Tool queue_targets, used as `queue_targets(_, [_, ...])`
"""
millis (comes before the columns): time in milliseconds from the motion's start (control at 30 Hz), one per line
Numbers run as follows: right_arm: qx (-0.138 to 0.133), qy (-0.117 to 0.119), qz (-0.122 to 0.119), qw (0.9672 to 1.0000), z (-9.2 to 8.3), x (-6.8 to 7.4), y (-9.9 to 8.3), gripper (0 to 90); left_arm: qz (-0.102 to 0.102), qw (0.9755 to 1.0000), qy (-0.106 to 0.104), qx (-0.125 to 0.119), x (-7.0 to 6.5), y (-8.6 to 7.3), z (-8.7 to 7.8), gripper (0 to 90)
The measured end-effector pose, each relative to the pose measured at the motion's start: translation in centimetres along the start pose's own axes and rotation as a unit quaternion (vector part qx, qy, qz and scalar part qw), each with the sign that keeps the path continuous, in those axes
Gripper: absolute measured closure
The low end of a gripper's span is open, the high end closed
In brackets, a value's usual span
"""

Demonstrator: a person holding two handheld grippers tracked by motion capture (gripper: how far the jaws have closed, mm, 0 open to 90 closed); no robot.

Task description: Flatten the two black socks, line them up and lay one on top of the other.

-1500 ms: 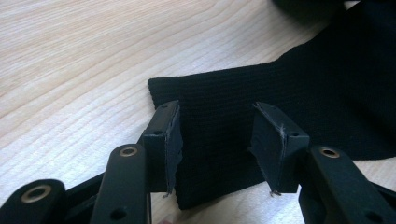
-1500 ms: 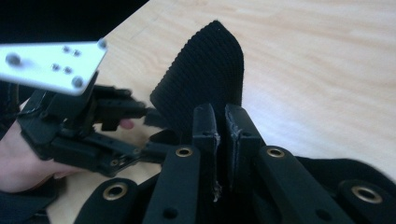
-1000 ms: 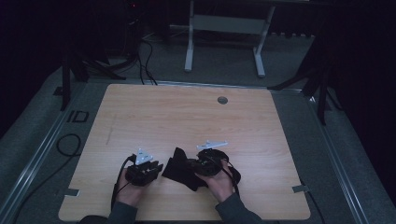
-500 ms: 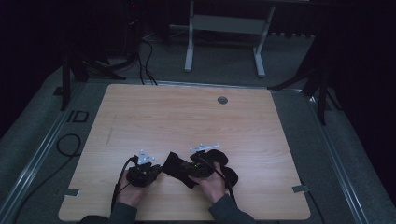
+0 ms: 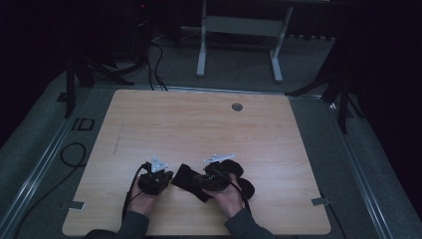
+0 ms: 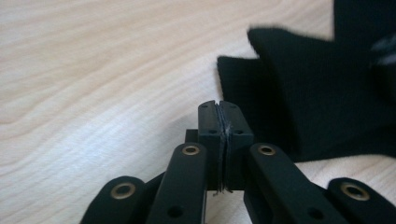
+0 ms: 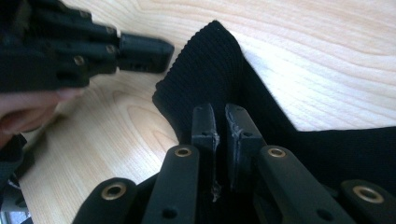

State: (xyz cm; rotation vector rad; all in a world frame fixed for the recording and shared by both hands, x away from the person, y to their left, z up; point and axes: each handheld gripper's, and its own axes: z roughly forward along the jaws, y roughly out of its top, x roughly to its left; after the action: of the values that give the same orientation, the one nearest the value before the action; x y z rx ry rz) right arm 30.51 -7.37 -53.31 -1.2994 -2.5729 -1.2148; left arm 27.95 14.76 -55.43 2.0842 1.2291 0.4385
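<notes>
The high view is dim — the surroundings sink into near-black, and only the wooden table [image 5: 199, 129] catches soft, even light. Both gripper views are brighter; the black cloth [image 6: 317, 93] beyond the fingertips blurs at its edges — no glare.

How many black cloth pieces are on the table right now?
1 that I can tell: a black cloth near the table's front edge, between the left tool and right tool. Folds may hide more.
</notes>
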Motion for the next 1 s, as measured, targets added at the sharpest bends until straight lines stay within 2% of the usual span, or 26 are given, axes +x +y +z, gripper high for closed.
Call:
queue_targets(133, [-0.015, 0.000, 0.005, 0.9999, -0.8, -0.3, 0.5, 82.7, 0.009, 0.9999, -0.006, 0.007, -0.6, -0.3, -0.1, 90.0])
queue_targets(200, [-0.028, 0.003, 0.007, 0.9996, -1.6, -0.3, 0.9, 82.6, 0.006, 0.9999, -0.007, 0.007, -0.9, -0.4, -0.1, 90.0])
queue_targets(267, [-0.046, 0.003, 0.007, 0.9989, -2.8, -0.1, 1.4, 82.7, 0.009, 0.9999, -0.008, 0.009, -1.0, -0.5, -0.2, 90.0])
queue_targets(300, [-0.046, 0.003, 0.007, 0.9989, -2.8, -0.1, 1.4, 82.7, 0.009, 0.9999, -0.008, 0.009, -1.0, -0.5, -0.2, 90.0])
queue_targets(367, [-0.072, 0.003, 0.006, 0.9974, -4.4, 0.5, 1.8, 82.7, 0.006, 0.9999, -0.009, 0.012, -1.1, -0.7, -0.2, 90.0])
queue_targets(400, [-0.075, 0.004, 0.006, 0.9971, -4.6, 0.7, 1.8, 82.7, 0.005, 0.9999, -0.010, 0.013, -1.1, -0.7, -0.2, 90.0])
queue_targets(500, [-0.063, 0.001, 0.004, 0.9980, -4.2, 1.2, 1.3, 82.7, 0.004, 0.9999, -0.009, 0.013, -1.2, -0.7, -0.2, 90.0])
queue_targets(567, [-0.038, -0.004, 0.005, 0.9992, -2.5, 1.2, 0.5, 82.7, 0.003, 0.9999, -0.010, 0.012, -1.3, -0.8, -0.2, 90.0])
queue_targets(633, [-0.024, 0.002, 0.019, 0.9995, -1.2, 0.9, 0.2, 82.8, 0.007, 0.9998, -0.010, 0.013, -1.3, -0.8, -0.3, 90.0])
queue_targets(700, [-0.011, -0.004, 0.026, 0.9996, -0.3, 0.7, 0.0, 82.9, 0.008, 0.9999, -0.009, 0.012, -1.4, -0.9, -0.3, 90.0])
queue_targets(800, [-0.001, -0.015, 0.026, 0.9995, 0.5, 0.7, -0.1, 83.0, 0.011, 0.9998, -0.009, 0.014, -1.5, -0.9, -0.3, 90.0])
queue_targets(1000, [0.005, -0.008, 0.024, 0.9997, 0.8, 0.9, -0.5, 82.9, 0.008, 0.9998, -0.011, 0.014, -1.5, -0.9, -0.3, 90.0])
